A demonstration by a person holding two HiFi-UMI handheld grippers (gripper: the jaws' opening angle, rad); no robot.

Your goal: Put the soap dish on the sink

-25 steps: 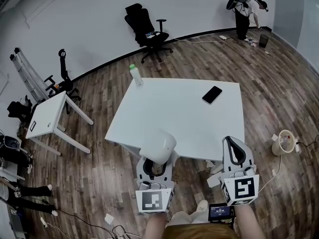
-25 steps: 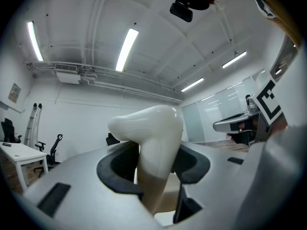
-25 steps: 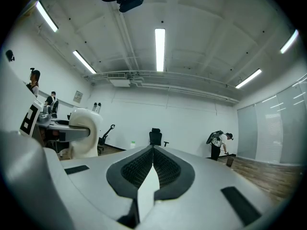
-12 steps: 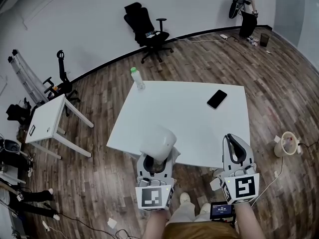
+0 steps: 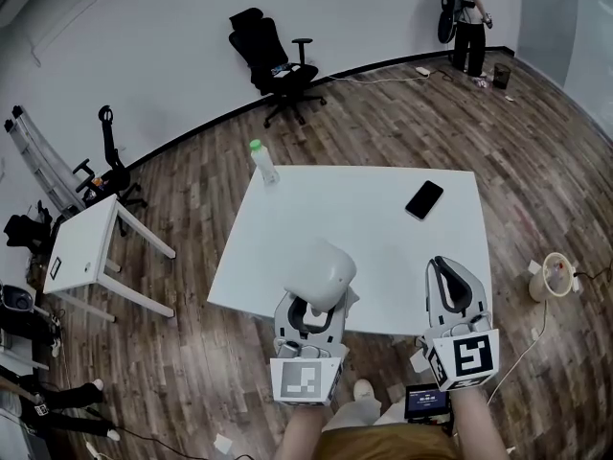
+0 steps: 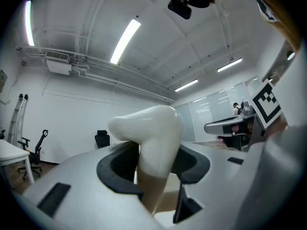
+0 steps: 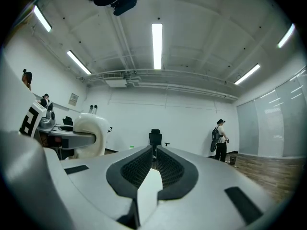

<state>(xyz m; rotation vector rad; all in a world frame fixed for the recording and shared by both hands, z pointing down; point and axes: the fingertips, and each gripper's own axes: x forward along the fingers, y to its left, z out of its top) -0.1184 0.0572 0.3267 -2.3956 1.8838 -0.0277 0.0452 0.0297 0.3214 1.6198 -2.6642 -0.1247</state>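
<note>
One claw, the left gripper (image 5: 308,314), clamps the soap dish (image 5: 322,273) jutting beyond its tips, table (image 5: 383,233) edge just ahead; the right gripper (image 5: 450,290) beside it is closed, empty; no sink shows

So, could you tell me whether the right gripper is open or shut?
Shut: the right gripper has its jaws together in its own view, with nothing between them.

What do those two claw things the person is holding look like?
Both the left gripper and the right gripper are smooth, rounded light-grey shells. Their jaws are lined with black pads; the right ones look ribbed. Each carries a white cube printed with black square markers.
</note>
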